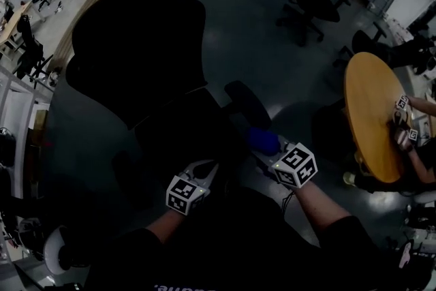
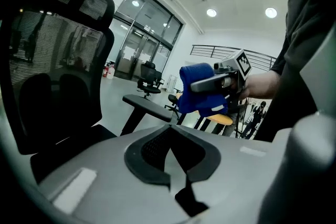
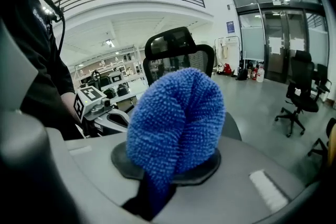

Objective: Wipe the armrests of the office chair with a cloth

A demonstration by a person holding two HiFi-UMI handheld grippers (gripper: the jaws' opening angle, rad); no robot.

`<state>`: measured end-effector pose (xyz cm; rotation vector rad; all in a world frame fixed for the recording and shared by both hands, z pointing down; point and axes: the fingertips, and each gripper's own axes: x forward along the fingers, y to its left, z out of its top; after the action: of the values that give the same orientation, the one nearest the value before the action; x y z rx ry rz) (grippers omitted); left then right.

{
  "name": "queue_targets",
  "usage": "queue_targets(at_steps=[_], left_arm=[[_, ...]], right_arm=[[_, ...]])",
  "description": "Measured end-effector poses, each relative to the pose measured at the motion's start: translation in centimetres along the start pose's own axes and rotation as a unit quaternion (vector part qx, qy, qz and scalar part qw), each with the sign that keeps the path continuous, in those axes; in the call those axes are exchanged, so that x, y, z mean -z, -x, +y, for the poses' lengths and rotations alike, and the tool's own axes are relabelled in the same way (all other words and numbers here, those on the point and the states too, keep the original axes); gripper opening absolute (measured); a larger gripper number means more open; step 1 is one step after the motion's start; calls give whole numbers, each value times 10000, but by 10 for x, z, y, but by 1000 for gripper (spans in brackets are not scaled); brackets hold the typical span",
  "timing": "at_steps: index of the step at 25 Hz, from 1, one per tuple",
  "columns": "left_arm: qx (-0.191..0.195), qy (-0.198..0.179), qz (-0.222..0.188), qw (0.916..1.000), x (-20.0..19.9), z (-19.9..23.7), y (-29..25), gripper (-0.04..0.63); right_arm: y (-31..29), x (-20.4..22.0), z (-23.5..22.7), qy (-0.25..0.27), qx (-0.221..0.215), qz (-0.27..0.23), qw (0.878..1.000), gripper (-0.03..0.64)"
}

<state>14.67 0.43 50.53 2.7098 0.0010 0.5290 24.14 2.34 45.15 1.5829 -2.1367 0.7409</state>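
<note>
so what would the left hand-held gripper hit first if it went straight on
Probably the chair's armrest pad, dead ahead of its jaws. The blue cloth in the right hand-held gripper sits just right of that line. Depth unclear.

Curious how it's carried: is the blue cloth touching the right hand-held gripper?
Touching. The right gripper view shows the cloth pinched between the right hand-held gripper's jaws, bulging out beyond them.

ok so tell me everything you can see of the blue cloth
The cloth is bright blue with a nubbly, microfibre-like pile. It is bunched into a rounded, folded lump. The right tongs are shut on its lower end, so most of it sticks out past their tips. It is held in the air beside the near end of the chair's armrest, seemingly just clear of it.
</note>
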Motion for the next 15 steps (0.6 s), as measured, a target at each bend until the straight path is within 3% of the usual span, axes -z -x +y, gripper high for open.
queue_targets(at_steps=[4, 7, 12, 15], left_arm=[[4, 162, -52, 9999, -4, -1, -6, 17], [81, 69, 21, 9999, -3, -7, -14, 17], [188, -68, 135, 9997, -12, -17, -53, 17], [-106, 64, 186, 9997, -16, -15, -75, 17]], right_arm=[[10, -15, -22, 52, 211, -73, 9997, 83], [7, -27, -44, 164, 220, -146, 9995, 83], [0, -45, -99, 302, 112, -234, 9992, 83], [-12, -55, -128, 329, -220, -299, 9988, 83]])
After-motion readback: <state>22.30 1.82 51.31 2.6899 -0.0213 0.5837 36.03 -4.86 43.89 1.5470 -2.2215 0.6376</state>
